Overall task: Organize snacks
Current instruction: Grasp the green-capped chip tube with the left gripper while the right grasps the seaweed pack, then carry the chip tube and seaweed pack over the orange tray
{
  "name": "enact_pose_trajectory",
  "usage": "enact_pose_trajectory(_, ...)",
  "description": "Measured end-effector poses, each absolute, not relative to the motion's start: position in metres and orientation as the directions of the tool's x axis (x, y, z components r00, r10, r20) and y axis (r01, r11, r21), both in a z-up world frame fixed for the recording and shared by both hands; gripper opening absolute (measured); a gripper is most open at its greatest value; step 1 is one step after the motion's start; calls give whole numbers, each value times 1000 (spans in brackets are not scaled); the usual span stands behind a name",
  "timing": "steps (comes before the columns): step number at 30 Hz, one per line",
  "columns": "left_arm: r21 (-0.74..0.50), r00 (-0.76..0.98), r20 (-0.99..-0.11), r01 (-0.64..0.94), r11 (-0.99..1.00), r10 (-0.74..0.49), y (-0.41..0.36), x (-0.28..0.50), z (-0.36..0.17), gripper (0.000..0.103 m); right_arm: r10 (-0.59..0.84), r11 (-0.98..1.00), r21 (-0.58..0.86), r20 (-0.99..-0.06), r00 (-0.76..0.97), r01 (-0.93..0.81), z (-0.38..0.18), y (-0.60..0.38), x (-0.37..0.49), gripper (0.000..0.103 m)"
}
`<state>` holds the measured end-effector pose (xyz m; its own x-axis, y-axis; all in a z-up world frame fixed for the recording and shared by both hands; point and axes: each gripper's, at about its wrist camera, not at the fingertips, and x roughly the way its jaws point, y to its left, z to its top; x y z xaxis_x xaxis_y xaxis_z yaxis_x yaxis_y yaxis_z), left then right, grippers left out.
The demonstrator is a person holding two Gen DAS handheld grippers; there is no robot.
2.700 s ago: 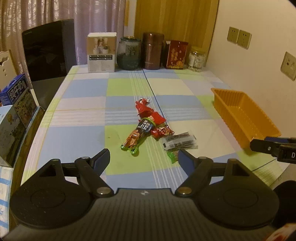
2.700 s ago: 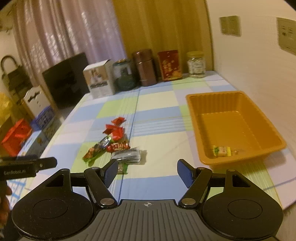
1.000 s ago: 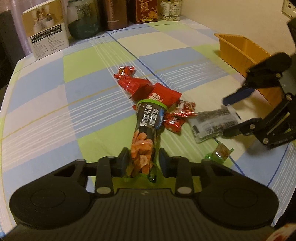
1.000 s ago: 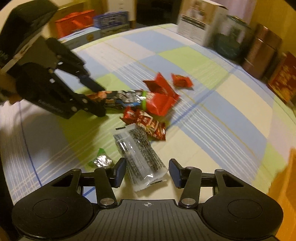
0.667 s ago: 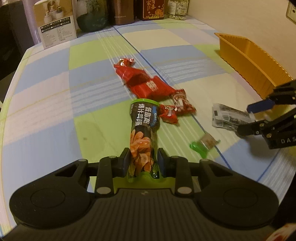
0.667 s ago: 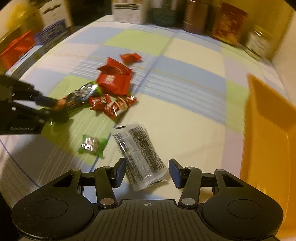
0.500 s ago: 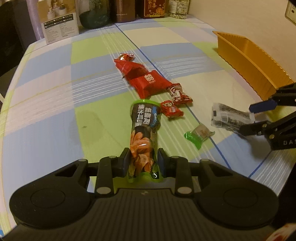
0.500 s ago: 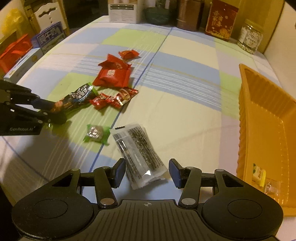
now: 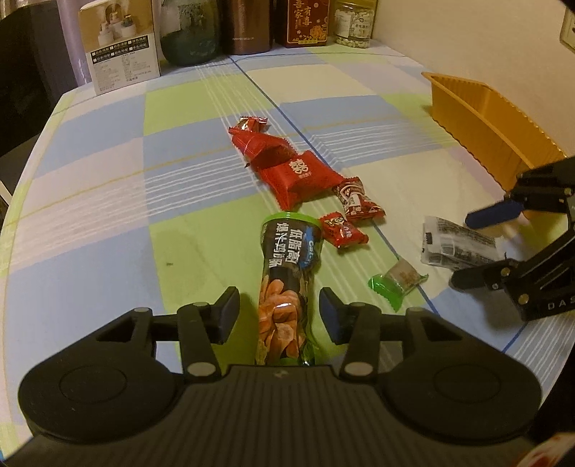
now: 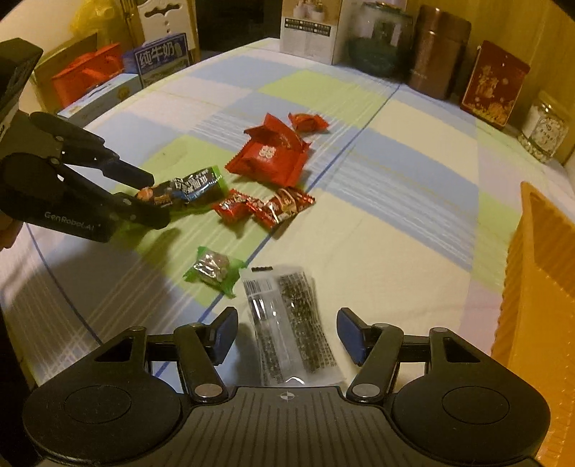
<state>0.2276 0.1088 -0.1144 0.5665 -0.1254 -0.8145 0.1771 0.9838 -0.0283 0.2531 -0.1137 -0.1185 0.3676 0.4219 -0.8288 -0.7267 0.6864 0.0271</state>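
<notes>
A long green-and-black snack pack lies on the checked tablecloth between the fingers of my left gripper. Its jaws are opening and the pads stand clear of the pack. A clear packet with black print lies between the fingers of my right gripper, whose jaws are also opening without touching it. Beyond both lie red packets, small red candies and a green-wrapped candy. The orange tray stands at the right.
A white box, a glass jar, a brown canister, a red tin and a jar of nuts line the table's far edge. Cartons stand off the left side. A wall runs along the right.
Both grippers, shut on their packs before, have spread their jaws off them. The long pack and the clear packet had been dragged away from the pile toward the near edge.
</notes>
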Motion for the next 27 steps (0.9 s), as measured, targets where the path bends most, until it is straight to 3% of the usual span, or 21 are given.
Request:
enact_pose_trajectory(4, -29, 570, -813, 170, 985, -123, 108, 229, -117, 44, 413, 707, 31, -829, 377, -707, -120, -118, 249, 43)
enact_pose_trajectory(8, -24, 568, -814, 171, 985, -118, 104, 230, -116, 38, 414, 735, 48, -821, 392, -676, -120, -121, 246, 39)
enact_pose_trajectory(10, -11, 569, -816, 169, 986, -107, 102, 230, -116, 27, 411, 757, 63, -819, 400, -650, -119, -123, 244, 38)
enact_pose_trajectory(27, -86, 598, -798, 20, 996, -81, 94, 185, -88, 26, 393, 890, 180, -770, 503, -419, -91, -147, 212, 37)
